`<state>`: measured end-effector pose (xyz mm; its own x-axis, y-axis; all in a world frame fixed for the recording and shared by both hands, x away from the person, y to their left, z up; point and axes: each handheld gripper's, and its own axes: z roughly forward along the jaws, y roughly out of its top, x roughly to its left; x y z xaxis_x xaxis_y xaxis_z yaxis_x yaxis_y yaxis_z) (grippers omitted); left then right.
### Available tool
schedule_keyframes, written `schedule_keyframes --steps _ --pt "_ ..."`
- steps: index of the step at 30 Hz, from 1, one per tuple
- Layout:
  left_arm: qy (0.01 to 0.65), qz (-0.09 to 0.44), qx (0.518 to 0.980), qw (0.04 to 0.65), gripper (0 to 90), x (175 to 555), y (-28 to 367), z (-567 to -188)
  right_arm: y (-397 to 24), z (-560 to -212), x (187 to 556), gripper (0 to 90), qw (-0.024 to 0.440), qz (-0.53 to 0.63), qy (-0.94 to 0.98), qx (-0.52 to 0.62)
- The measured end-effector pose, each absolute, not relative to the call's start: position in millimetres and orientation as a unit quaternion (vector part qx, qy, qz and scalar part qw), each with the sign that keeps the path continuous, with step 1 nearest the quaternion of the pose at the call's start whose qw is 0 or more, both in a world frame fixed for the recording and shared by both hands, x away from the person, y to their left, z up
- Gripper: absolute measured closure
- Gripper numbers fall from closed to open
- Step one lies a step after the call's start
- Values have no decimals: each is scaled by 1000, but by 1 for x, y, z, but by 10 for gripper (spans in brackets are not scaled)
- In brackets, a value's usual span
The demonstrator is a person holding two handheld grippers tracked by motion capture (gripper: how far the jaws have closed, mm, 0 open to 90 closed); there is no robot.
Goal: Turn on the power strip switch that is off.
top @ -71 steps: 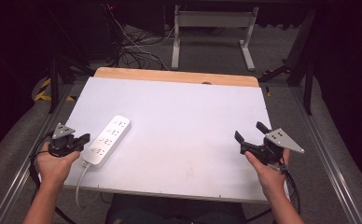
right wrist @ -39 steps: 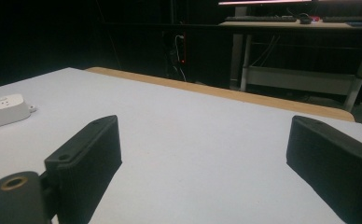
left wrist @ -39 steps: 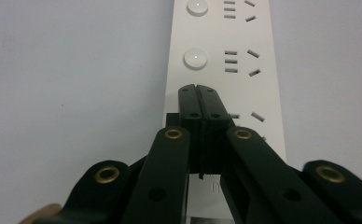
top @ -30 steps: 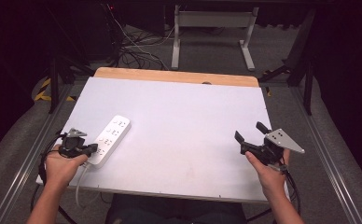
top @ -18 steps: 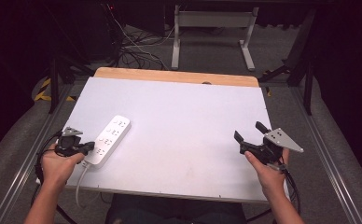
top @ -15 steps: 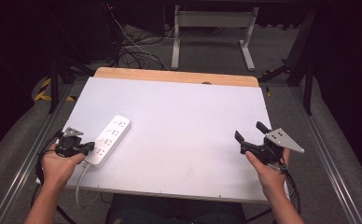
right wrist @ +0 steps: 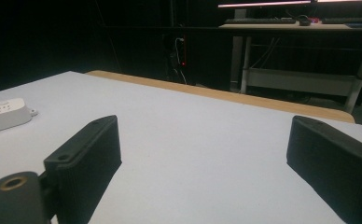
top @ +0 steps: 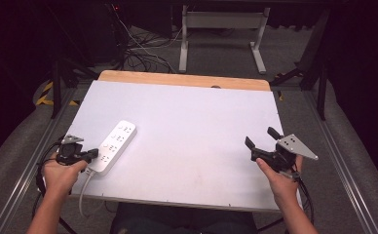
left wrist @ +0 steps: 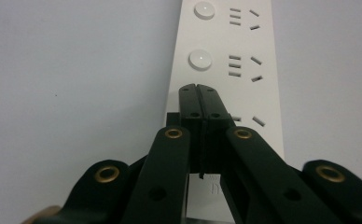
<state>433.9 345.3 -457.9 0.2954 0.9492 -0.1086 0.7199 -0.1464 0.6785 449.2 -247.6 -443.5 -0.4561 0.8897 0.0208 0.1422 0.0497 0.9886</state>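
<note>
Since the earliest frame, we note one shift: the left gripper (top: 93, 154), then set beside the near end of the power strip (top: 112, 146) with its grey plate uppermost, now lies lower and turned so that its closed tips point across that near end. Over the last second nothing has moved.

Item, power strip: white, several sockets, each with a round button. It lies on the white table top (top: 187, 122), its length running diagonally away from the person, its cable (top: 83, 191) leaving the near end and dropping over the table's front edge.

Item, left gripper: jaws pressed flat together, nothing between them. In the left gripper view its tips (left wrist: 199, 87) sit over the strip (left wrist: 226, 56), just short of the second button; whether they touch the casing we cannot tell. The left hand (top: 63, 170) grips the body from behind, forearm rising from the table's near left corner.

Item, right gripper (top: 260, 139): well apart from the power strip, at the far right of the table. Jaws spread wide and empty, as the right gripper view (right wrist: 207, 163) confirms. The right hand (top: 280, 179) holds it above the table, grey plate uppermost, jaws pointing up-table.
</note>
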Motion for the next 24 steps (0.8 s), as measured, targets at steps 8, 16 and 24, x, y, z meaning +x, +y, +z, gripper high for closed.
schedule_keyframes --steps 8,16,24 --pt "579 177 721 338 900 433 349 -461 -248 -443 449 104 334 561 641 404" --pt "572 186 728 329 900 431 346 -461 -247 -444 450 103 332 559 642 406" --pt "574 187 730 321 900 432 340 -461 -248 -444 450 102 329 565 637 407"
